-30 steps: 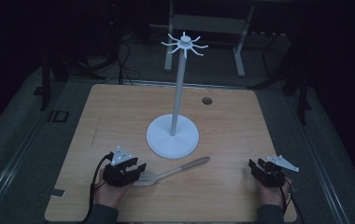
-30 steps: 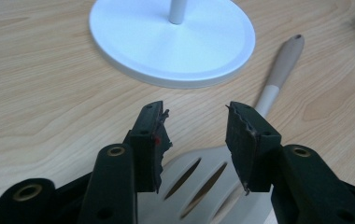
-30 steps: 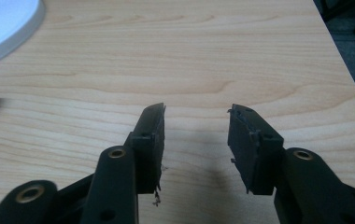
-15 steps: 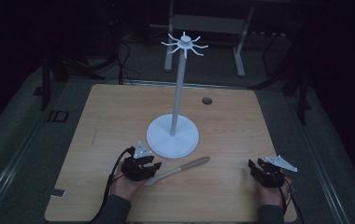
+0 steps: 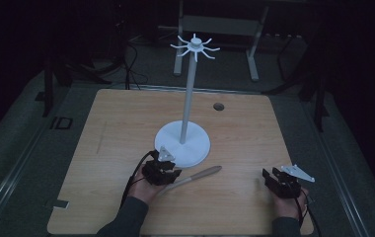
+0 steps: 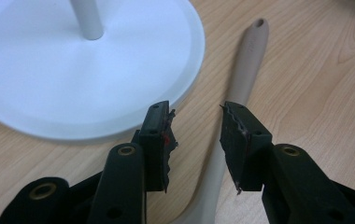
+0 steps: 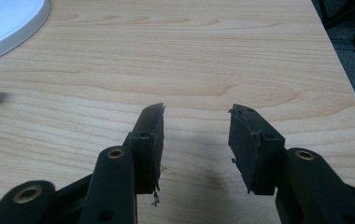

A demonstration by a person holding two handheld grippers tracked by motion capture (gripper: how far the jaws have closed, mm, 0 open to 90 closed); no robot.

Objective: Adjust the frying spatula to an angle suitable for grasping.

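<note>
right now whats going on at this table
A person works at a wooden table with a hand-held gripper in each hand. The left hand-held gripper has its jaws either side of the handle of a beige spoon-like utensil lying beside the white stand's round base; they have just been closing, but the pads don't press on it yet. The right hand-held gripper sits open over bare wood, holding nothing.
</note>
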